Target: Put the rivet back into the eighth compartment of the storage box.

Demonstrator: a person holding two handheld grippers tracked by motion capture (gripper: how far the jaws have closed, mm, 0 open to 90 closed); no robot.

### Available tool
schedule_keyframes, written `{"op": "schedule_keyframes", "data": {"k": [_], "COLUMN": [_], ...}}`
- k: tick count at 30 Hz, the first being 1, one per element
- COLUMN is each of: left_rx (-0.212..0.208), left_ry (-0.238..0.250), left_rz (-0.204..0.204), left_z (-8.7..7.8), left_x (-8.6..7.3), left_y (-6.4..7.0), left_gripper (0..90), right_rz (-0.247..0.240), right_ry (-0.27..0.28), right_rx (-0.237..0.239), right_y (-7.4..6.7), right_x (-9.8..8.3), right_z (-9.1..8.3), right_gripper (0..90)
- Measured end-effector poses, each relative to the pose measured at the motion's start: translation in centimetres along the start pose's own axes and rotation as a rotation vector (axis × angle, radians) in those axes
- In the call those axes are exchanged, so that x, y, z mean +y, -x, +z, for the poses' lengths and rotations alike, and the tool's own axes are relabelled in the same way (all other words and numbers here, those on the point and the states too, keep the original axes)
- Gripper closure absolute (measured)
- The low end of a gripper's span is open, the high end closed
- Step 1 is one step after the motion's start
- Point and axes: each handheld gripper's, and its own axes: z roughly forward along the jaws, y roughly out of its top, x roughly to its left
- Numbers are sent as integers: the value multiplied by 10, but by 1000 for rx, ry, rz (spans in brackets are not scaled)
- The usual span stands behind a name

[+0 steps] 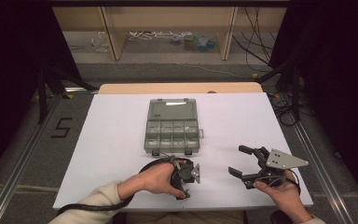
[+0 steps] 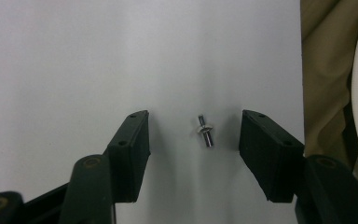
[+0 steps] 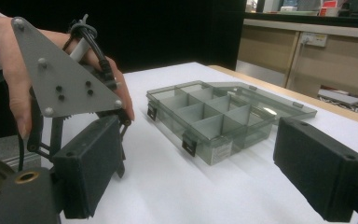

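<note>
The left hand (image 1: 156, 179) is pointing the left gripper (image 2: 194, 135) steeply downward, jaws spread wide. The right hand (image 1: 279, 189) is holding the right gripper (image 1: 243, 162) roughly level near the worktop's near-right corner, jaws likewise apart.

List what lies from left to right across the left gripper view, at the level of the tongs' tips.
Left jaw pad → bare white table → small metal bolt → right jaw pad → tan clothing.
</note>
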Motion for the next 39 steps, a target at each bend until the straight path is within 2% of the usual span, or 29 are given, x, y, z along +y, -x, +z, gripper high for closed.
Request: {"op": "schedule_keyframes", "data": {"k": [3, 7, 10, 19, 30, 35, 39], "left_rx": [-7, -7, -7, 0, -15, -49, -41], "left_ry": [2, -19, -17, -38, -23, 1, -3], "left_rz": [-12, -13, -35, -21, -62, -101, -103], "left_z": [0, -1, -2, -2, -3, -3, -4], "left_x": [1, 3, 3, 5, 3, -1, -1], "left_y": [1, 1, 2, 6, 4, -2, -2], "left_gripper": [471, 540, 639, 816, 825, 826, 826], "right_rz": [0, 1, -4, -5, -5, -5, 1], "right_ry": [0, -1, 2, 4, 7, 4, 8], "right_rx": [0, 0, 0, 3, 0, 4, 3], "right_y": [0, 0, 0, 0, 0, 0, 0], "right_x": [0, 0, 0, 0, 0, 0, 0], "right_z": [0, 0, 0, 0, 0, 0, -1], "right_gripper": [161, 161, 161, 161, 161, 162, 162]}}
